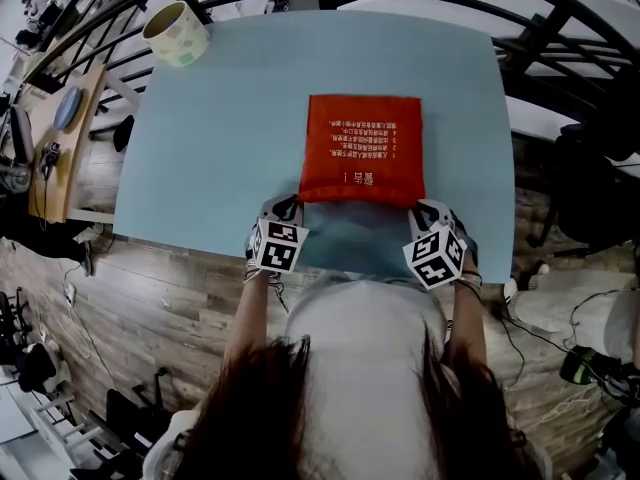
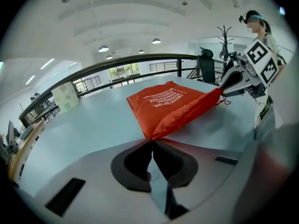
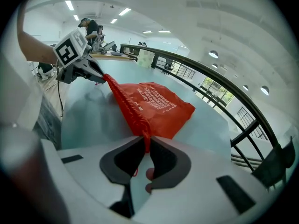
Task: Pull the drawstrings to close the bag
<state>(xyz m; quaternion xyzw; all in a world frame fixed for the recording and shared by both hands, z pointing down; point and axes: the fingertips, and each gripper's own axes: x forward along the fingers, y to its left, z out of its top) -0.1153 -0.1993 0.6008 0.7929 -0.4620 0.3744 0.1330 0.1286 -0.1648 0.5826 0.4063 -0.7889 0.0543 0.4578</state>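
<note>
A red bag (image 1: 362, 148) lies flat on the pale blue tabletop (image 1: 220, 148), its mouth edge towards the person. The left gripper (image 1: 284, 208) sits at the bag's near left corner, its jaws closed tight, pinching the tip of that corner. The right gripper (image 1: 428, 211) sits at the bag's near right corner, its jaws narrow and clamped on the bunched fabric, with a thin red drawstring (image 3: 136, 171) hanging between them. A tape roll (image 1: 176, 34) stands well beyond the bag, to its far left.
</note>
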